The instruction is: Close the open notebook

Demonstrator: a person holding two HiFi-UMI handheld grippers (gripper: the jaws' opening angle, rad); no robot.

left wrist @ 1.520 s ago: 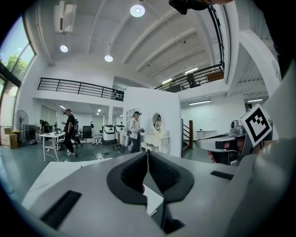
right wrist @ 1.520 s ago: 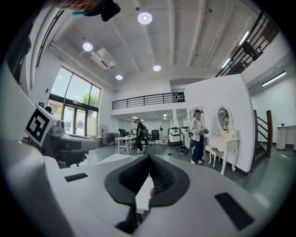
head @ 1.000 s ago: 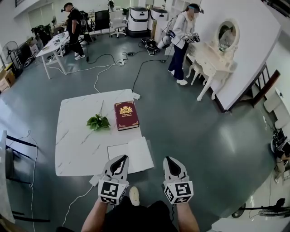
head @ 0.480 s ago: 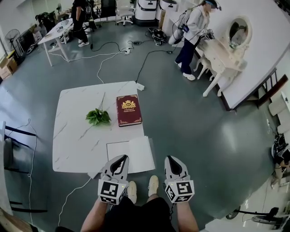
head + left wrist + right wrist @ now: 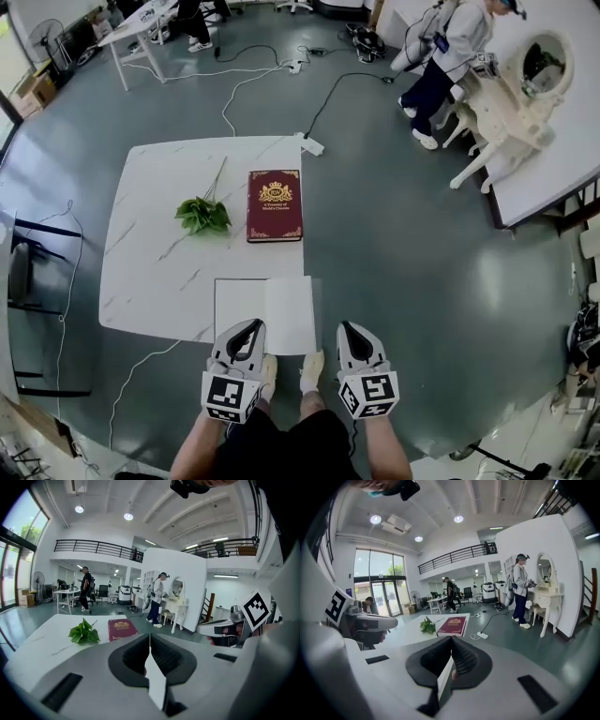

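The open notebook (image 5: 263, 313) lies with blank white pages at the near edge of the white marble table (image 5: 150, 272). My left gripper (image 5: 251, 325) is shut and empty, its tips over the notebook's near left page; I cannot tell whether they touch it. My right gripper (image 5: 346, 326) is shut too, just right of the notebook and off the table's edge. In the left gripper view the jaws of the left gripper (image 5: 149, 637) meet at the tip, as do those of the right gripper (image 5: 451, 638) in the right gripper view. Both gripper bodies hide the notebook there.
A dark red book (image 5: 275, 204) and a green leafy sprig (image 5: 202, 216) lie farther back on the table. A power strip (image 5: 312, 145) and cables trail on the floor beyond. A person (image 5: 448, 42) stands by a white dressing table (image 5: 520, 89) at the far right. A black frame (image 5: 28, 262) stands left.
The person has stepped up to the table, so the notebook now lies right under the gripper tips. Both grippers have come down and forward together, still shut.
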